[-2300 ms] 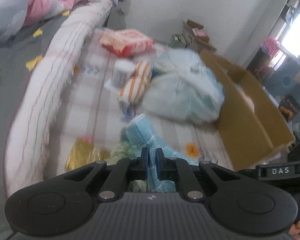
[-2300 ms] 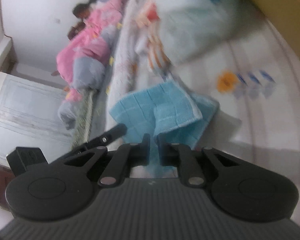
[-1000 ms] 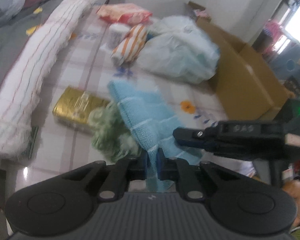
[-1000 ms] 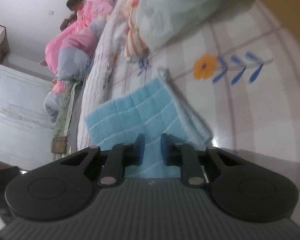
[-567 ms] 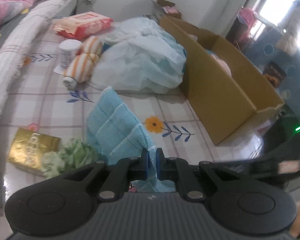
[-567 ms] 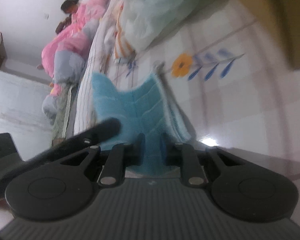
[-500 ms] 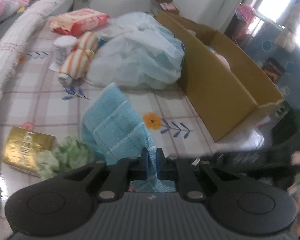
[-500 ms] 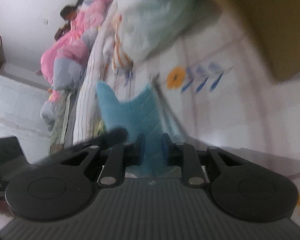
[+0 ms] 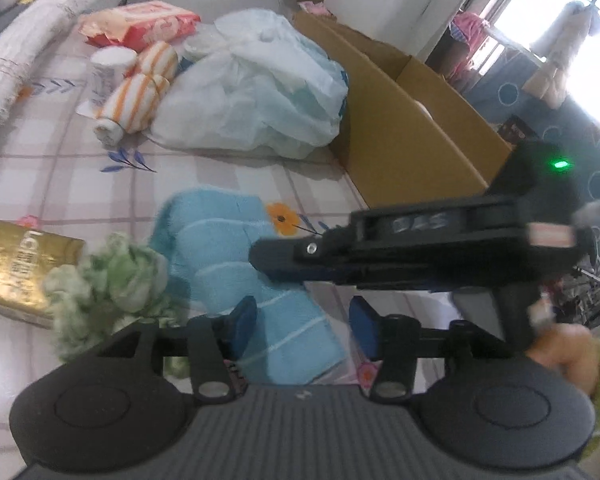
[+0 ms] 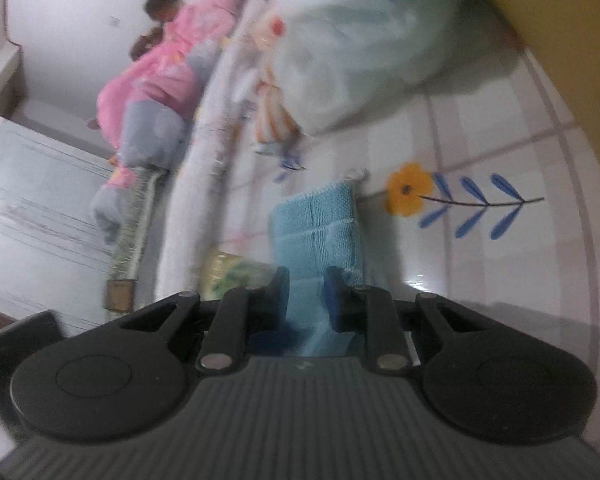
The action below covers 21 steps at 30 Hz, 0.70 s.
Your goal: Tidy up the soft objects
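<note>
Blue towel (image 9: 236, 268), a folded terry cloth with pale woven stripes, lies on the tiled floor (image 9: 228, 176), its near end between the fingers of the left gripper (image 9: 306, 326), whose jaws are opening and whose blue pads stand clear of the cloth on both sides. In the right wrist view the right gripper (image 10: 307, 294) is clamped on the same towel's (image 10: 318, 232) edge, pads pressed into the nap. Seen from the left wrist, the right gripper's (image 9: 260, 256) black body reaches across above the towel. A crumpled green cloth (image 9: 112, 280) touches the towel's left side, with a shiny gold packet (image 9: 16, 268) just beyond it. Farther back lie an orange-striped rolled cloth (image 9: 134, 94), a bulging translucent plastic bag (image 9: 256, 96) and, beside the bag, an open cardboard box (image 9: 404, 140). An orange flower (image 10: 408, 194) printed on a glossy tile shows just beside the towel's far corner.
</note>
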Available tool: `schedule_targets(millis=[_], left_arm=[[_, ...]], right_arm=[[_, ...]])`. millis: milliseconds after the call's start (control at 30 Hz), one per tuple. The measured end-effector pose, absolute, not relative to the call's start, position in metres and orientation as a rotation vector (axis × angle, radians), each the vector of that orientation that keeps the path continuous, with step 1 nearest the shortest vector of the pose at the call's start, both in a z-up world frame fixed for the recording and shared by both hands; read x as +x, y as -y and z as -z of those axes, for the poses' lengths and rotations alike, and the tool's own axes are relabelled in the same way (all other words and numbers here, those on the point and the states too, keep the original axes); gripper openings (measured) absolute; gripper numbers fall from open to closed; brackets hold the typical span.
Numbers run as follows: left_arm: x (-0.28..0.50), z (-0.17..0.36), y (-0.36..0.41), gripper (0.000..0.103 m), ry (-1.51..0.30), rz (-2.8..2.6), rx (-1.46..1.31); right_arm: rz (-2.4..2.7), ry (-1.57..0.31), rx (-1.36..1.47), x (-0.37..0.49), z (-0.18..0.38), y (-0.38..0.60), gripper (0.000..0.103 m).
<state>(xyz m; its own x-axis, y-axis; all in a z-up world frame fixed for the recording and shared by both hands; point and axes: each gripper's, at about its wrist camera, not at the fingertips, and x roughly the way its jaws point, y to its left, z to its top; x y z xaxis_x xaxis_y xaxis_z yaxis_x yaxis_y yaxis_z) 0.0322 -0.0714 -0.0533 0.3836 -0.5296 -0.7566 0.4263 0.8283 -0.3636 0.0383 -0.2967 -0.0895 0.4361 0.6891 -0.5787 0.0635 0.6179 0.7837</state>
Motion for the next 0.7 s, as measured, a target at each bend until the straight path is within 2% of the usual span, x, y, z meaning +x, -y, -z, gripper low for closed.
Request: schedule_targets(millis=[133, 233, 300, 400, 433, 467, 700], left_arm=[[0.033, 0.047, 0.062, 0.053, -0.992, 0.567, -0.114], [0.040, 0.053, 0.067, 0.048, -1.031, 0.495, -0.062], [0.043, 0.059, 0.075, 0.046, -1.053, 0.464, -0.001], [0.044, 0.063, 0.078, 0.046, -1.070, 0.479, -0.008], [0.044, 0.063, 0.079, 0.046, -1.075, 0.481, -0.010], [0.045, 0.064, 0.080, 0.046, -1.078, 0.482, -0.007], [0.051, 0.075, 0.080, 0.044, -1.092, 0.501, -0.027]], right_arm=[[-0.460, -1.060, 0.828, 0.036, 0.093, 0.298, 0.018], [-0.456, -1.052, 0.805, 0.034, 0.090, 0.299, 0.021], [-0.442, -1.036, 0.759, 0.030, 0.082, 0.296, 0.026], [-0.412, -1.019, 0.697, 0.024, 0.073, 0.294, 0.041], [-0.392, -1.019, 0.676, 0.023, 0.071, 0.294, 0.049], [-0.362, -1.018, 0.650, 0.021, 0.070, 0.294, 0.051], [-0.345, -1.043, 0.658, 0.022, 0.079, 0.295, 0.053]])
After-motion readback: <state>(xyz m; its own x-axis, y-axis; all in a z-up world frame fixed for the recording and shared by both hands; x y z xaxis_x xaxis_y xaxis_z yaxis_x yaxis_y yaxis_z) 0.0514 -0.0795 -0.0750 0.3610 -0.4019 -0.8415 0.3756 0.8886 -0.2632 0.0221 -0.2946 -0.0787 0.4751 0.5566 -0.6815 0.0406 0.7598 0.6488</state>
